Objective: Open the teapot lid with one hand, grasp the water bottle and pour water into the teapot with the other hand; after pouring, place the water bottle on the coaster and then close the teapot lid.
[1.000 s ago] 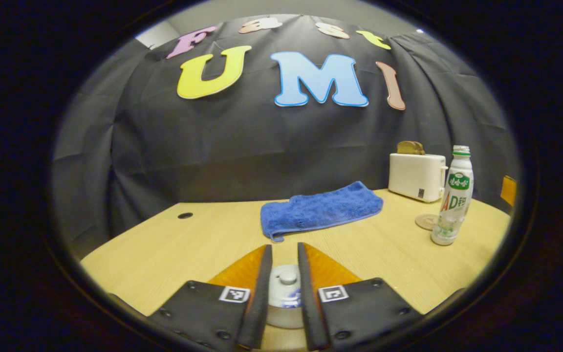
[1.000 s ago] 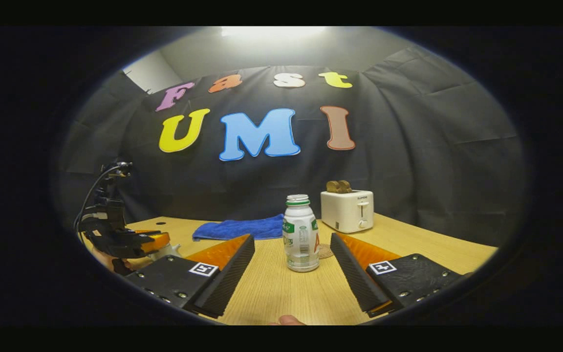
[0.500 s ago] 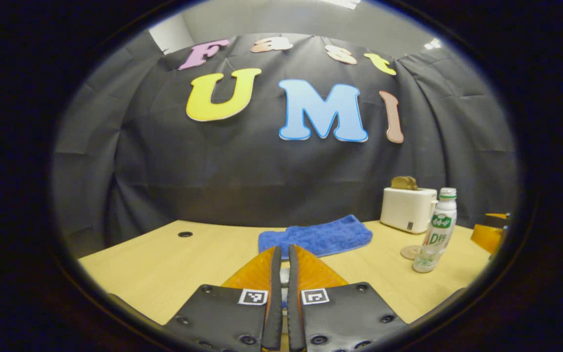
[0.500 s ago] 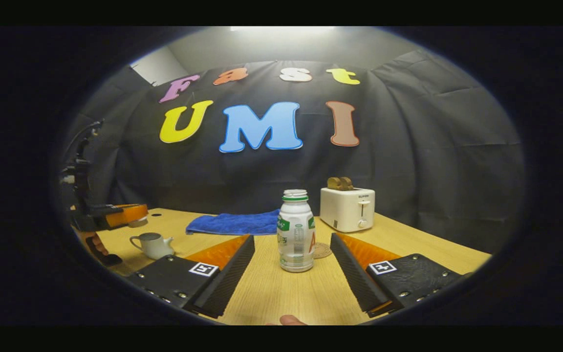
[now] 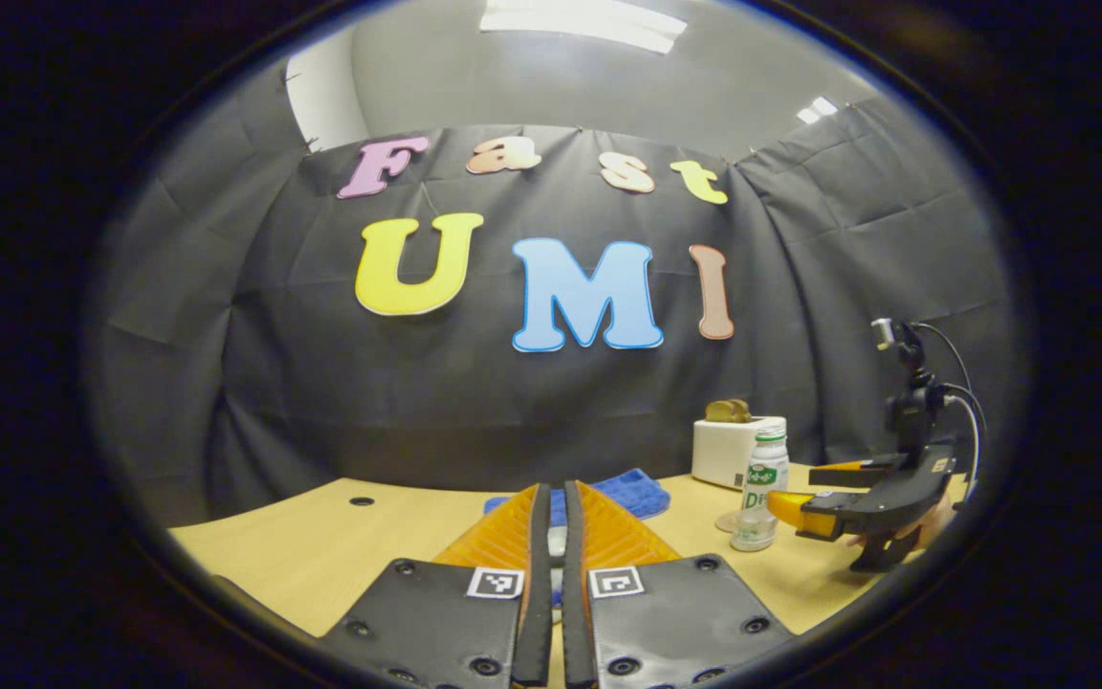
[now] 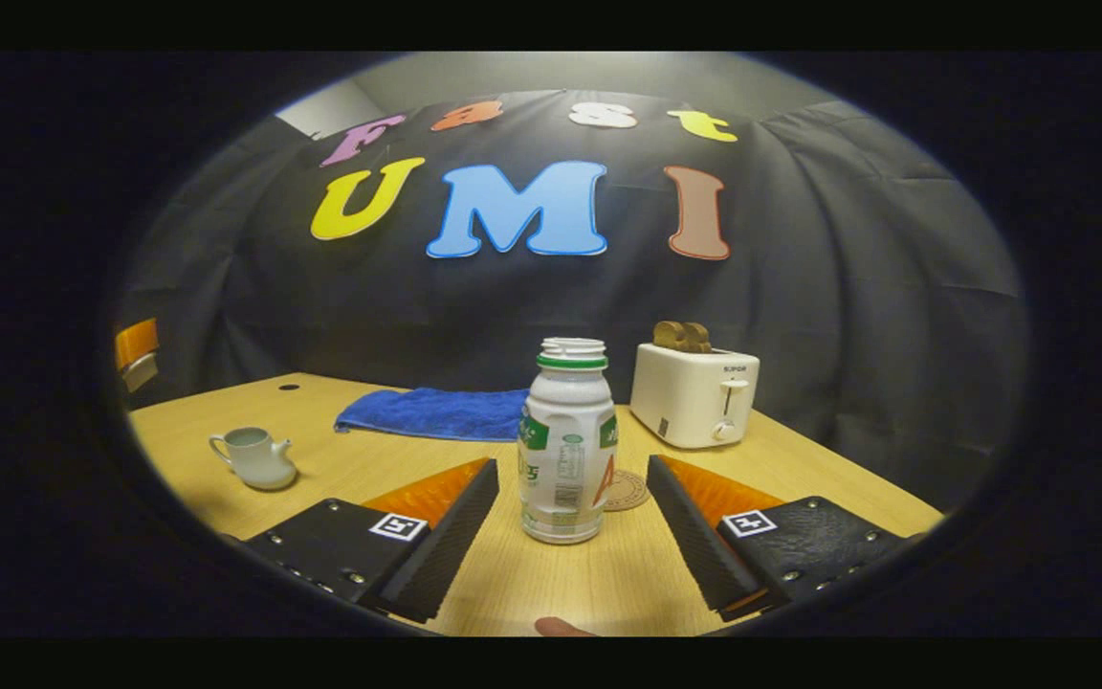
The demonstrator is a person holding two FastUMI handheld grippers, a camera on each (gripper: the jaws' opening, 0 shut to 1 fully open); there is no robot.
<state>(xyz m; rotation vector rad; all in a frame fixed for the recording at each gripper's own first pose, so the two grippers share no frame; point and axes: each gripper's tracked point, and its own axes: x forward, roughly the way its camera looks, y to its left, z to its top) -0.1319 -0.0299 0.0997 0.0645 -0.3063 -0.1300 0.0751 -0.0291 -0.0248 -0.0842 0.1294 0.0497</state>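
white teapot (image 6: 254,459), blue towel (image 6: 436,413), white toaster (image 6: 694,394)

The water bottle (image 6: 567,442) stands upright between the right gripper (image 6: 570,522)'s spread fingers, with gaps either side. Coaster (image 6: 626,490) and toaster (image 6: 694,394) crowd behind-right; bare table (image 6: 398,459) separates it from the teapot (image 6: 254,457).

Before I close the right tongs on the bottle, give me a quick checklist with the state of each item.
1. Teapot open, lid off: ok.
2. Lid held by the left tongs: fingers nearly together with something pale between them; cannot tell if it is the lid.
3. Right tongs open wide: ok.
4. Bottle upright between the right fingers, not yet touched: ok.
5. Bottle cap off: ok.
6. Coaster bare behind the bottle: ok.
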